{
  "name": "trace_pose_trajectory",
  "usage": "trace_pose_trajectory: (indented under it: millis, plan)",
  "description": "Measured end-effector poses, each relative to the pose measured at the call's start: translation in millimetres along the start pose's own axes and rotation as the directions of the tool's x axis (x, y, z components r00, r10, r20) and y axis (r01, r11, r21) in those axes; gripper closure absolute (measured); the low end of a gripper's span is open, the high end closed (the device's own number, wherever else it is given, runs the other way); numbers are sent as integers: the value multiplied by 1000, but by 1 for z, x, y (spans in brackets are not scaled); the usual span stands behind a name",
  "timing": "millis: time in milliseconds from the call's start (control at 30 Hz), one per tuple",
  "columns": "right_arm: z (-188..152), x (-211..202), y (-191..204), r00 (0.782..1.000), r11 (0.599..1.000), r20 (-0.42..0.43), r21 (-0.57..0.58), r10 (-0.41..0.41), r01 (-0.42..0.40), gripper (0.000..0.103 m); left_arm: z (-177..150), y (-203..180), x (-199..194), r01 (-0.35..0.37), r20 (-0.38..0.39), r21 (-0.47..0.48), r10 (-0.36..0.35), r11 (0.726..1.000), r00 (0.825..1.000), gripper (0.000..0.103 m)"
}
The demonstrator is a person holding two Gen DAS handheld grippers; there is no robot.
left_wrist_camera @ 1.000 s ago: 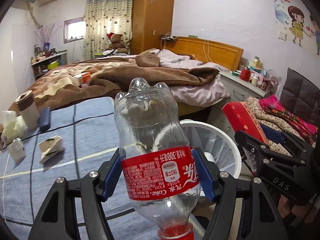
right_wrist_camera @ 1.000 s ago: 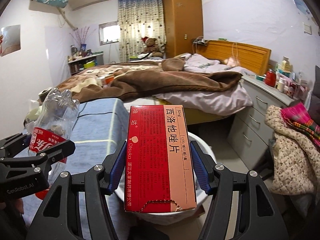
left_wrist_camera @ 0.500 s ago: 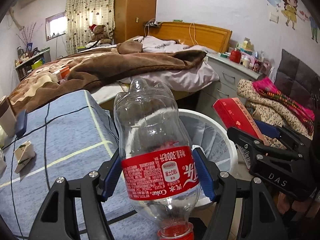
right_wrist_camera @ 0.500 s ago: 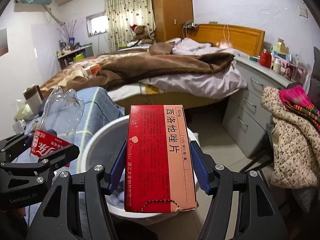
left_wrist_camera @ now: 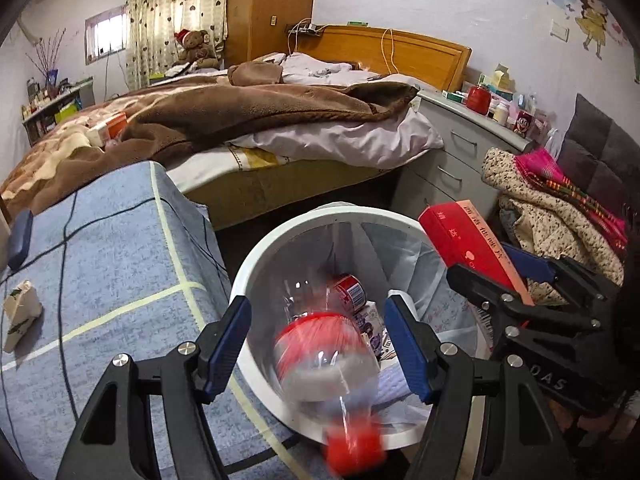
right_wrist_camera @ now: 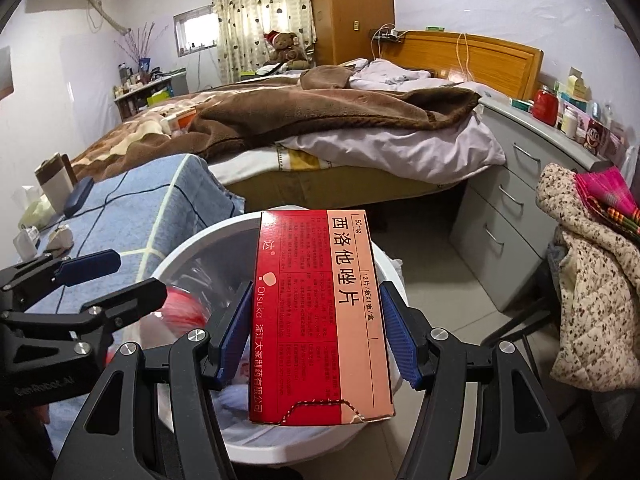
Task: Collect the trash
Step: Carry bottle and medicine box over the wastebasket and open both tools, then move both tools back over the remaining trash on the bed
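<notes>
Over a white bin (left_wrist_camera: 256, 264), the left gripper (left_wrist_camera: 318, 346) stands released, its blurred cola bottle (left_wrist_camera: 326, 354) dropping free between the jaws. The right gripper (right_wrist_camera: 316, 334) grips a red medicine box (right_wrist_camera: 320, 316) above the rim; it should release only once centred over the opening.
</notes>
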State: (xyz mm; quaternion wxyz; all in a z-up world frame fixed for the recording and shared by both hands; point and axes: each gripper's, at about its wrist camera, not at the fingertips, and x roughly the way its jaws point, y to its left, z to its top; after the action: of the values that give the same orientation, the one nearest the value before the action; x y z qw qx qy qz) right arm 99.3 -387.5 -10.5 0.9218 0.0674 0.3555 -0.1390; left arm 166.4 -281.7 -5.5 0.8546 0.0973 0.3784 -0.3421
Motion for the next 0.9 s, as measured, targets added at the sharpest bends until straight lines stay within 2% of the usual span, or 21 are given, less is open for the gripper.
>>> trace_pose_trajectory:
  millis: [167,233,267,900]
  plan:
    - [1,2,0,1000,1000,3,3,-5,5,39,0,2,0,1,8,-7,-1,1000,1000,32]
    - [1,0,-1,1000,1000,13,5,-8,8,31,-1,3,-2,-4,9,-9,4,1000,1000,31]
    - [2,-1,-1,1000,1000,18,7,-4,4,31,-1,3,-2,-5,8,-12,5,1000,1000,31]
    - [9,-28,19,995,1000,98,-15,16,-14,31,-8,27,-43,-23,67,-58,26,998,997,31]
